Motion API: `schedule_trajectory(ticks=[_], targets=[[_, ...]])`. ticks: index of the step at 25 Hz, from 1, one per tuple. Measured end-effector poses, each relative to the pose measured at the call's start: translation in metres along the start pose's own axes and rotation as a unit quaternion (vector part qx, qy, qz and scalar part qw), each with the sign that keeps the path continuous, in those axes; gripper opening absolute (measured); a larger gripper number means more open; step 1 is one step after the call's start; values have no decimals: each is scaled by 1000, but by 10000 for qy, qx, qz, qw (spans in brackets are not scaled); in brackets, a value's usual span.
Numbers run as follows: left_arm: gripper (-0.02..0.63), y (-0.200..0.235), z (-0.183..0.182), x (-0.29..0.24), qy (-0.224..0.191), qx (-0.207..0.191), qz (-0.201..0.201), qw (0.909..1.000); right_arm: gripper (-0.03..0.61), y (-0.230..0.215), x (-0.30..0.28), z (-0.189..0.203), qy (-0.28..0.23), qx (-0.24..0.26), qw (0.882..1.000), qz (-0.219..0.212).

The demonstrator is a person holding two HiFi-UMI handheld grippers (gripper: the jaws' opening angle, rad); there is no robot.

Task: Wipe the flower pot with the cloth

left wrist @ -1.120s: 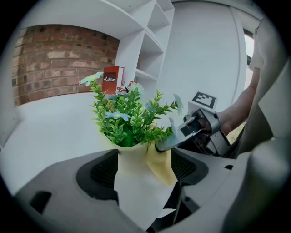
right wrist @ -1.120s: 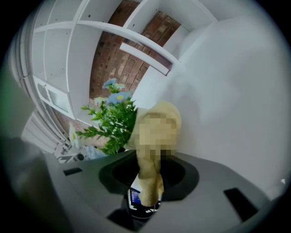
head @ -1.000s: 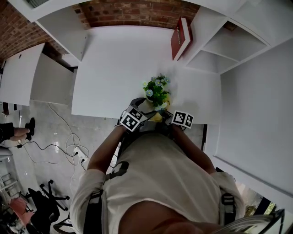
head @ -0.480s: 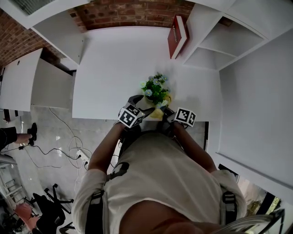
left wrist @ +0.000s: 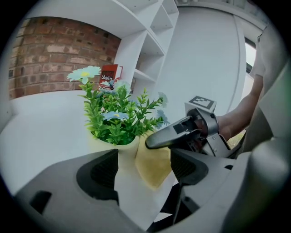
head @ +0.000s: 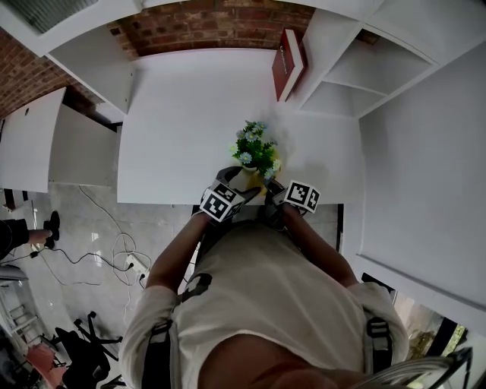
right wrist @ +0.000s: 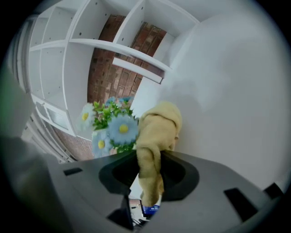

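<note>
Clamping the flower pot (left wrist: 123,159) with the left gripper (head: 239,182), both pads clenched on its pale body, right at the front edge of the white table (head: 182,114), a little right of the middle. Pinching the yellow cloth (right wrist: 157,129) in the right gripper (right wrist: 148,175): one twisted strand squeezed tight between the pads, the bunched rest bulging out ahead of them. Laid against the pot's side, that bunch, just under the green leaves and pale blue flowers (left wrist: 116,116) (pot's base hidden behind the jaws, so no telling how it sits on the table). From the left gripper view, draped as a yellow flap down the pot's wall, close beside the right-hand pad, with one dark finger of the right gripper reaching across to the rim just above it. Farther back, leaning against the white shelving (head: 342,83) at the table's far right corner: a red book (head: 287,55). Behind the far edge, a brick wall (head: 220,19).
</note>
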State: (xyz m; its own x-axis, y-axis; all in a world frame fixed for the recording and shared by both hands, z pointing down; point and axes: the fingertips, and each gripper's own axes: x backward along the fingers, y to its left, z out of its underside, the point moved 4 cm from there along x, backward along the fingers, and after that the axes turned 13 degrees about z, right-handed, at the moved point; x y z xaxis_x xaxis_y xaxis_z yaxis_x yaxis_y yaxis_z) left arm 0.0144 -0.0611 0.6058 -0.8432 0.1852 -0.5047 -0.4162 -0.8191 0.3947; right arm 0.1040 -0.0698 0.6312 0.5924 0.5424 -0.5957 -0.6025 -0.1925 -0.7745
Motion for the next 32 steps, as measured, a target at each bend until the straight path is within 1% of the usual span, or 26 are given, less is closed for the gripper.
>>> schedule_trajectory(ticks=[2,4,6,9,12,14,17,19,22,27,32], targets=[[345,-3,3,-7,34,-38,98,9999,115,-8,-4,11,124,-40,9998,144],[345,-8,6,-11,229,-155,194,9994,114,-14,-6,19,224,-93,9994,253],[345,-12,8,-7,345,-258,214,9988,114,-16,-5,20,254,-73,9993,271],[345,2,8,11,439,-397,49,9982,114,-11,-2,12,232,-44,9996,166],[345,33,2,29,643,-574,-217,9960,114,-2,2,4,217,-45,9998,25],[345,52,-4,32,835,-793,-317,9928,114,7,6,-2,150,-55,9998,-106],[345,62,-14,28,1189,-1225,-212,9851,114,19,12,-9,33,-55,9995,-295],[345,61,-17,21,1333,-1375,-89,9815,114,22,11,-11,17,-29,9995,-315],[345,58,-15,12,1302,-1379,-139,9818,114,20,8,-13,-18,9,9996,-279],[345,48,-12,11,957,-1073,-465,9885,115,12,4,-17,-110,205,9995,-196],[345,37,-4,16,784,-844,-692,9909,114,-1,-2,-1,69,318,9994,125]])
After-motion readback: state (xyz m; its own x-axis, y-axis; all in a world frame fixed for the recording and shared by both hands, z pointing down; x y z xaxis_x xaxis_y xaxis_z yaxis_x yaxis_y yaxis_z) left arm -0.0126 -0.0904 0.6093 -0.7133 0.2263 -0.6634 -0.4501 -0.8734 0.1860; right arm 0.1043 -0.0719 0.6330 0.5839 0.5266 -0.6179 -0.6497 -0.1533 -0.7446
